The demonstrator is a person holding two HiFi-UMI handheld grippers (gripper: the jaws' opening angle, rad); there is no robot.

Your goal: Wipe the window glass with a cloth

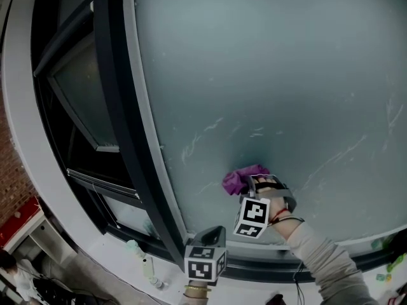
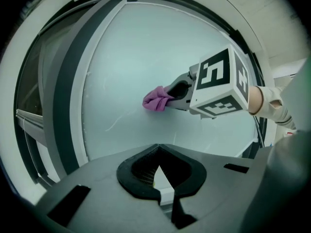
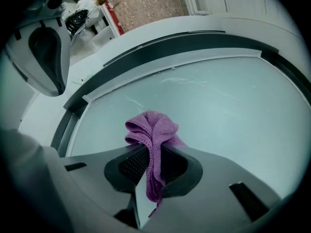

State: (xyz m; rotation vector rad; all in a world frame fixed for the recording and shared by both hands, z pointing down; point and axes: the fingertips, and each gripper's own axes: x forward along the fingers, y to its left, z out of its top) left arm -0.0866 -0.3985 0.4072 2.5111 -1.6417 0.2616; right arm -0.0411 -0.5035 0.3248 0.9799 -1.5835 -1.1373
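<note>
The purple cloth [image 1: 240,178] is bunched against the lower part of the frosted window glass [image 1: 273,75]. My right gripper [image 1: 255,183] is shut on it, and a hand holds that gripper from the lower right. In the right gripper view the cloth [image 3: 153,127] hangs folded between the jaws of the right gripper [image 3: 154,147], its top pressed to the glass [image 3: 233,106]. My left gripper [image 1: 213,234] hangs lower and to the left near the sill, off the glass. Its jaws meet with nothing between them [image 2: 158,147]. From there the cloth [image 2: 155,100] and the right gripper [image 2: 179,93] show ahead.
A dark window frame [image 1: 137,145] runs down the pane's left edge, with an opened side window [image 1: 82,94] beyond it. Small bottles [image 1: 147,267] stand on the white sill. Faint white smears [image 1: 197,142] mark the glass. Brick wall [image 1: 9,170] lies far left.
</note>
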